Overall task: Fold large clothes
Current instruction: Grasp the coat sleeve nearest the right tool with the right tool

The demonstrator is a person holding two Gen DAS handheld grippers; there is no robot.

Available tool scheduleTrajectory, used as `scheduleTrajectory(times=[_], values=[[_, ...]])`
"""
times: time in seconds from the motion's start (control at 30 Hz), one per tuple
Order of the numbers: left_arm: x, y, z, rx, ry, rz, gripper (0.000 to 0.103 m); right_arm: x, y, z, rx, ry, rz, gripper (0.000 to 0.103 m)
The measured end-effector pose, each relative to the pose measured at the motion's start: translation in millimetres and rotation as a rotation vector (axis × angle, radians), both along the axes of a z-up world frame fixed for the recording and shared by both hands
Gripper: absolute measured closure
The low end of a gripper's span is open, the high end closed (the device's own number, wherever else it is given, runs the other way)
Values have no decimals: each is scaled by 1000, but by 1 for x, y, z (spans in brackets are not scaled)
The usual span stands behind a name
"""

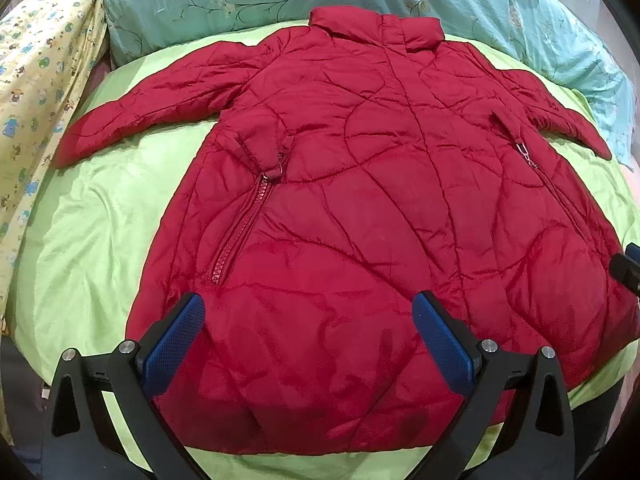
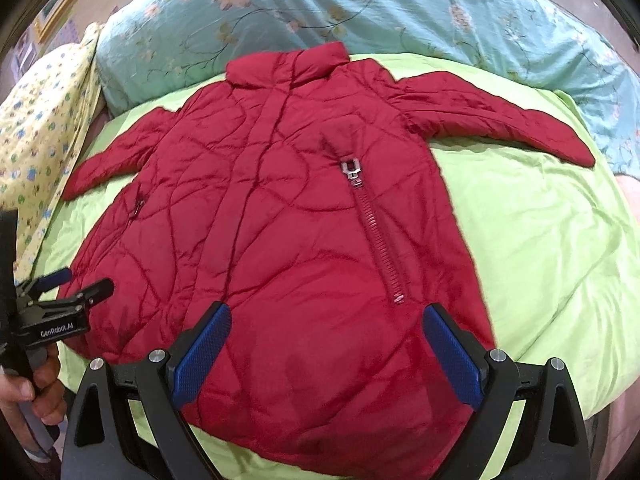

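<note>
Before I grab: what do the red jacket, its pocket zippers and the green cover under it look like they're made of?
Red jacket: looks like padded synthetic shell, nylon or polyester; slight sheen, puffy between stitched lines. Pocket zipper: chunky red teeth, probably plastic; its pull looks like silvery metal. Green cover: smooth woven fabric with soft creases, maybe cotton or a blend; the fibre can't be told.

Black gripper frames, blue dimpled fingers [image 1: 172, 344], silver screws [image 2: 157, 356], white "GenRobot.AI" lettering [image 2: 57, 330]
</note>
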State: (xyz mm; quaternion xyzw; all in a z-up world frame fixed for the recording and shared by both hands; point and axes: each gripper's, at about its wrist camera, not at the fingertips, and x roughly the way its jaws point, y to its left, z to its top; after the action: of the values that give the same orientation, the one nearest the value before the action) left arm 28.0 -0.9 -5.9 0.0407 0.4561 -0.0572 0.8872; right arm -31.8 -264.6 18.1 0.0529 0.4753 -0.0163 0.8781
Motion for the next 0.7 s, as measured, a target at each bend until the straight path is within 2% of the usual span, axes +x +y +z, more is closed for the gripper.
scheduleTrajectory(times=[0.17, 0.43, 0.7], values=[[9, 2, 2, -7, -4, -4, 0, 7, -27, 2, 40, -10, -55, 6], [29, 7, 1, -70, 41, -2, 0, 19, -76, 2, 75, -17, -157, 6], [50, 7, 2, -72, 67, 15, 0, 41, -138, -1, 130, -28, -258, 6]])
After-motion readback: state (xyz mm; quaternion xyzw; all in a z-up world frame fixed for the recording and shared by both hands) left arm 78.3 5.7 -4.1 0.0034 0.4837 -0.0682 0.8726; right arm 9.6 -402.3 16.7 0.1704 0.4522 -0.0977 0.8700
